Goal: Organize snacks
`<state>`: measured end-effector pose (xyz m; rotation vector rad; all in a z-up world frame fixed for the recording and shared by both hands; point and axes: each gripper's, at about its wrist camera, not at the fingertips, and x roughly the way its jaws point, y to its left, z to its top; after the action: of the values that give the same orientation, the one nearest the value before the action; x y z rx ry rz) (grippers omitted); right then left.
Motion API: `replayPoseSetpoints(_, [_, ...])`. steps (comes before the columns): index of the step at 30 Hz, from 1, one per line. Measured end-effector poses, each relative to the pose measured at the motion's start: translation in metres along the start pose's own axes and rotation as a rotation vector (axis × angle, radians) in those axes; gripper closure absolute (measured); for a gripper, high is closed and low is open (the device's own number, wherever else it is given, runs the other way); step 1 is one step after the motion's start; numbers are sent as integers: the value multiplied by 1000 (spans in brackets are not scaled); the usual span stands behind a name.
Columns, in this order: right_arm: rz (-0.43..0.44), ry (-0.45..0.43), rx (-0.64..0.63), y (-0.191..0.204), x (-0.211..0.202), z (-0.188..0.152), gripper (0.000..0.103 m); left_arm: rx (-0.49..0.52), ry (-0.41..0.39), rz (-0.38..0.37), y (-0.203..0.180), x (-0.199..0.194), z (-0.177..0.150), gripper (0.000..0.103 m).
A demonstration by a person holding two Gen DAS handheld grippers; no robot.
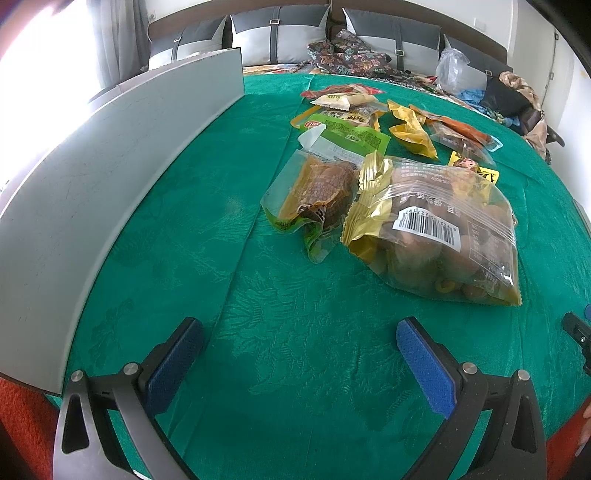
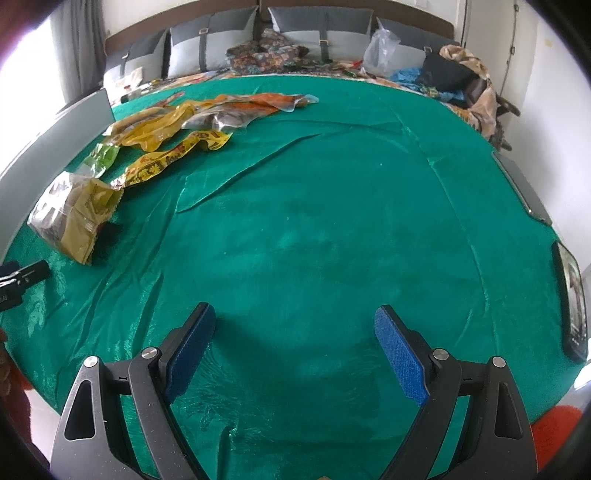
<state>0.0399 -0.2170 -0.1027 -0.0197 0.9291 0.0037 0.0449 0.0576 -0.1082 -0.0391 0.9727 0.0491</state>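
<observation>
Snack bags [image 1: 436, 225] ahead-right of left claw [image 1: 299, 354]

Green cloth [image 2: 332, 221]; grey board [image 1: 92, 177] on its edge; grey cushions [image 1: 280, 33] behind.

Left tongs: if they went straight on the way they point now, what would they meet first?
Probably bare green tablecloth. The open left tongs aim just left of the green snack pouch and the big barcode bag; depth is unclear.

The left gripper [image 1: 300, 334] has its two blue pads spread wide apart, holding nothing. The right gripper [image 2: 295, 319] is spread wide too, holding nothing.
</observation>
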Motion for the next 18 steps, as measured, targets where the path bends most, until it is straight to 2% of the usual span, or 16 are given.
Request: replayPoseSetpoints(18, [6,-2,9,-1,0,-1,11,0,21,2,0,1,3,0])
